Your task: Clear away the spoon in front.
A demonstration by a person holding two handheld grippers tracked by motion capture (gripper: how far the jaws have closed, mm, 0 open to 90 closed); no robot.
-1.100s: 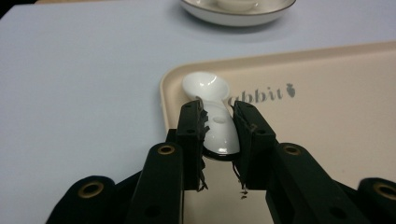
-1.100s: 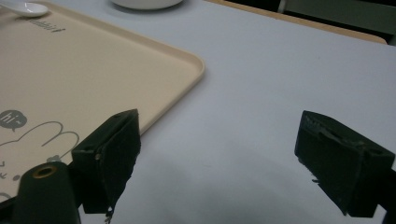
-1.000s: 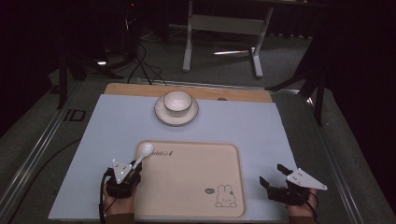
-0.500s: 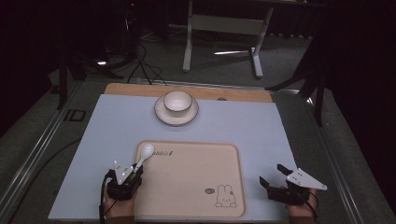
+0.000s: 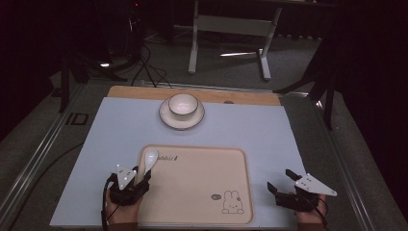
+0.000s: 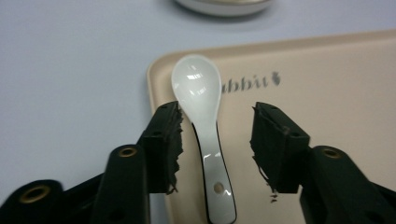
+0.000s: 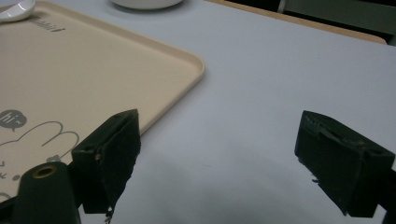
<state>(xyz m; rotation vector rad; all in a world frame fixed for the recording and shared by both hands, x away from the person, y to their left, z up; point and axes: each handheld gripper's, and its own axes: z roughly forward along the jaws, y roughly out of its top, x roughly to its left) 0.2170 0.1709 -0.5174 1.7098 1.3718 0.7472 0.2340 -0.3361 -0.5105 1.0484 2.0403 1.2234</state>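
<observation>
My left gripper (image 6: 215,144) stands open over the tray's (image 5: 202,192) left edge, its jaws straddling the handle of a white spoon (image 6: 201,126) without gripping it; the spoon lies on the tray, bowl pointing ahead of my jaws toward the tray's far left corner. My right gripper (image 7: 224,158) gapes wide over the pale blue mat (image 5: 240,130), nothing between the jaws, the tray's near right corner just to their left. Well ahead, a bowl (image 5: 183,104) sits on a saucer (image 5: 166,118).
</observation>
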